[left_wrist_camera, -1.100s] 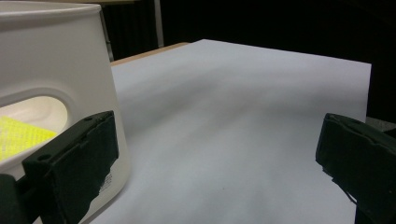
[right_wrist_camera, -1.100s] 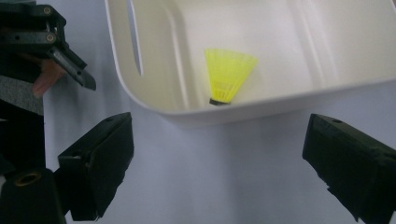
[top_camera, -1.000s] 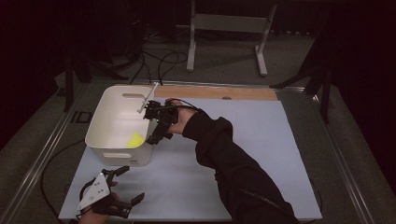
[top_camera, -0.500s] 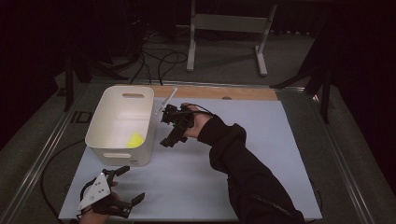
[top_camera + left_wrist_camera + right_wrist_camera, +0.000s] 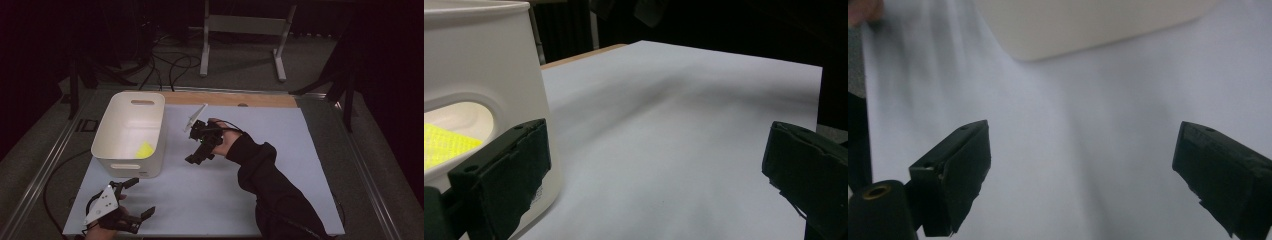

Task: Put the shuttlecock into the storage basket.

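Observation:
A white plastic bin (image 5: 129, 131) stands at the left of the pale mat (image 5: 285, 160). A flat yellow piece (image 5: 145, 150) lies on its floor near the front right corner. My right gripper (image 5: 196, 156) hovers over the mat just right of the bin, open and holding nothing; in the right gripper view its jaws (image 5: 1083, 170) stand wide apart over bare mat, with the bin's wall (image 5: 1088, 25) ahead. My left gripper (image 5: 141, 197) rests open at the mat's near left corner. Between its jaws in the left gripper view (image 5: 659, 165) is only mat; the bin (image 5: 489, 75) and yellow piece (image 5: 444, 145) are at left.
A wooden strip (image 5: 230, 100) runs along the mat's far edge. Beyond the table a metal stand (image 5: 240, 25) and loose cables (image 5: 170, 65) are on the floor. The person's dark sleeve (image 5: 270, 190) crosses the mat's near right part.
My right gripper has drawn back from over the bin's right rim to the mat beside it, towards the person. The left gripper has stayed put.

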The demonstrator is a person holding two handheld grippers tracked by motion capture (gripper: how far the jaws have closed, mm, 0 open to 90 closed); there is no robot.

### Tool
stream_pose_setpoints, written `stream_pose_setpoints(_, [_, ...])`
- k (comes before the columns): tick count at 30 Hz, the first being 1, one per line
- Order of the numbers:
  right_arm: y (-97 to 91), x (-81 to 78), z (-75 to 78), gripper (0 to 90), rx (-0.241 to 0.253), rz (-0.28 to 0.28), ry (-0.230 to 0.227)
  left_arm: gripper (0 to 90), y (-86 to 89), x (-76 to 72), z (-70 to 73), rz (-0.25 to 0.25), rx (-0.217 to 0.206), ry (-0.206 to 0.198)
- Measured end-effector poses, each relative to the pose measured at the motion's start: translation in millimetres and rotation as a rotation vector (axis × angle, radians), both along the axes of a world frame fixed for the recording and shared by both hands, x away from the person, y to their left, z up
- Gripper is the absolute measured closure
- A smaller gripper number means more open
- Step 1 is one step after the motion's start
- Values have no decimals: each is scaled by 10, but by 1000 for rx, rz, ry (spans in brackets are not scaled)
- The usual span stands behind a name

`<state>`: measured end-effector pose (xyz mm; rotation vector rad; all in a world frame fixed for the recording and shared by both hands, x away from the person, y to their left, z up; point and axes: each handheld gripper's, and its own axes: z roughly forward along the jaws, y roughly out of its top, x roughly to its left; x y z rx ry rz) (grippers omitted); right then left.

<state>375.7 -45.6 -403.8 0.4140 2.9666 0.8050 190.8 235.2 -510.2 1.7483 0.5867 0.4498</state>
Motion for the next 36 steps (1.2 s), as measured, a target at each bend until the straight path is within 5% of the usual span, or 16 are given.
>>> stream_pose_setpoints(20, [-547, -150, -429, 86, 19, -44, 15, 0, -6, -2, 3, 2, 3, -4])
stream_pose_setpoints(36, [-1086, -272, -623, 86, 50, -100, 43, 0, -12, 2, 2, 1, 7, -3])
